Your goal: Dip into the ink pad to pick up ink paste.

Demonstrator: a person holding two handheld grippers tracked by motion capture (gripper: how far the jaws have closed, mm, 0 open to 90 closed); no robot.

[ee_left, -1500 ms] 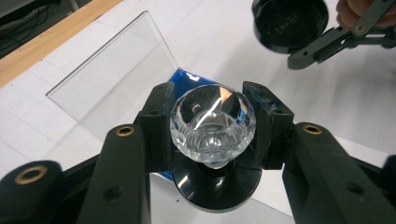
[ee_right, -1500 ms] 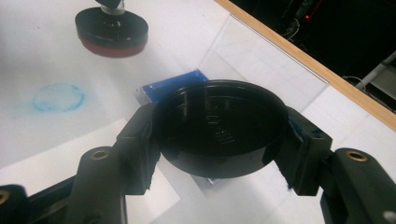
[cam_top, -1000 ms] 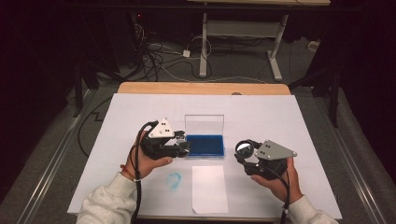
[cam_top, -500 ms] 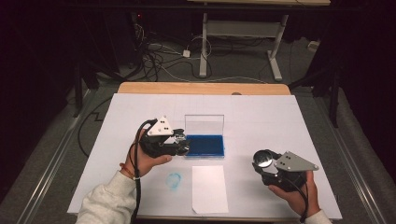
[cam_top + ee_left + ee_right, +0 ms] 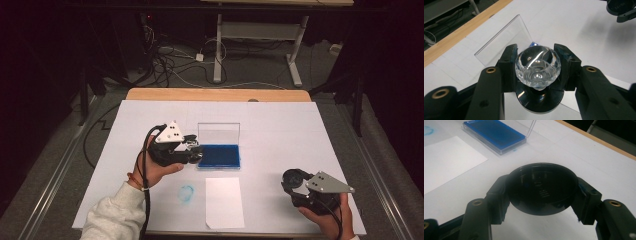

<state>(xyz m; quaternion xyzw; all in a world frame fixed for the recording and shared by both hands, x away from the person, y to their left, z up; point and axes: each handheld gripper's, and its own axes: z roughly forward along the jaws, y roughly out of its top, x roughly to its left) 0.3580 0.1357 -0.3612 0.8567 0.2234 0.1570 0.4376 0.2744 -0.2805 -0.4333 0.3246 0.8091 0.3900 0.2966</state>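
My left gripper [image 5: 194,150] [image 5: 537,53] is shut on a stamp with a clear faceted knob [image 5: 537,67] and a round black base [image 5: 539,96]. It hovers at the left edge of an open blue ink pad [image 5: 219,155] [image 5: 494,135], whose clear lid [image 5: 218,133] [image 5: 504,37] stands upright behind it. My right gripper [image 5: 294,181] [image 5: 541,187] is shut on a round black cap [image 5: 541,188] [image 5: 295,178], held low over the front right of the table.
A white sheet of paper [image 5: 224,202] [image 5: 446,162] lies near the front edge, below the ink pad. A blue smudge [image 5: 186,192] marks the white table cover [image 5: 280,125] left of it. The wooden table edge [image 5: 215,94] runs along the back.
My right gripper has carried the black cap to the right and toward the front edge, away from the ink pad. The left gripper with the stamp has stayed put.
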